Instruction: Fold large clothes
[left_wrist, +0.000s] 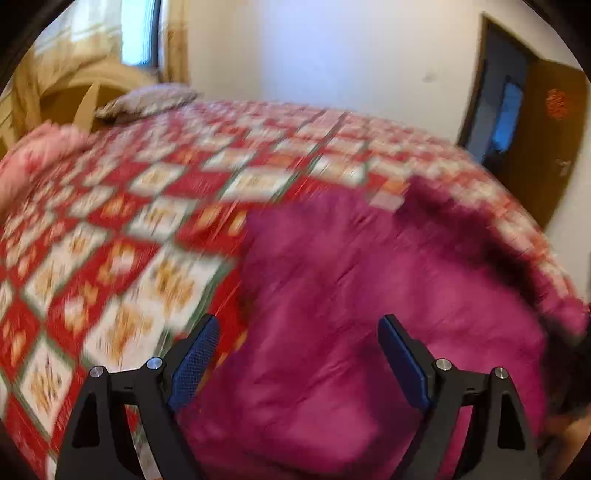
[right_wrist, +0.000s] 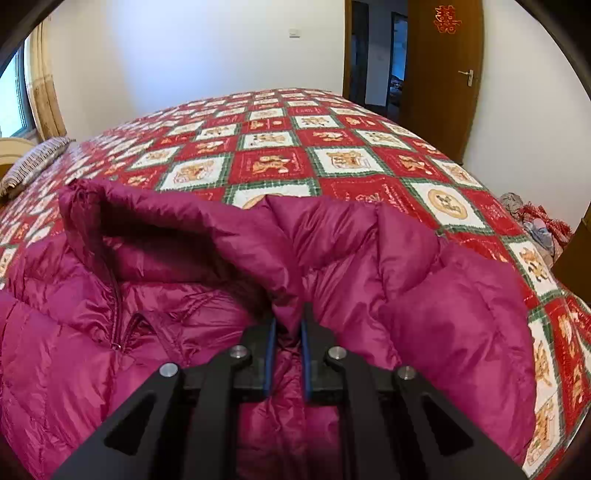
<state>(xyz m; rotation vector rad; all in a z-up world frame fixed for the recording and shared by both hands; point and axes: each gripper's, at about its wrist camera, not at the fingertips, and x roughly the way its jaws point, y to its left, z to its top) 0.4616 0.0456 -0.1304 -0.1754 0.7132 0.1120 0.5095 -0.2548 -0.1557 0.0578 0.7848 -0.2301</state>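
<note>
1. Magenta down jacket (right_wrist: 424, 295) lies on bed w/ red-and-white checked quilt (right_wrist: 273, 155), zipper side up, near the quilt's front edge.
2. Right gripper (right_wrist: 288, 325): fingers pinched tight on a fold of the jacket, fabric bunched up betw. them.
3. Left gripper (left_wrist: 297, 354): fingers spread wide, nothing betw. them, above the jacket; view blurred.
4. Pillow (right_wrist: 33, 162) at far left of bed.

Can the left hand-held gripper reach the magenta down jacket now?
Probably yes. The left hand-held gripper is open right above the magenta down jacket, with nothing between them, though that view is blurred.
</note>
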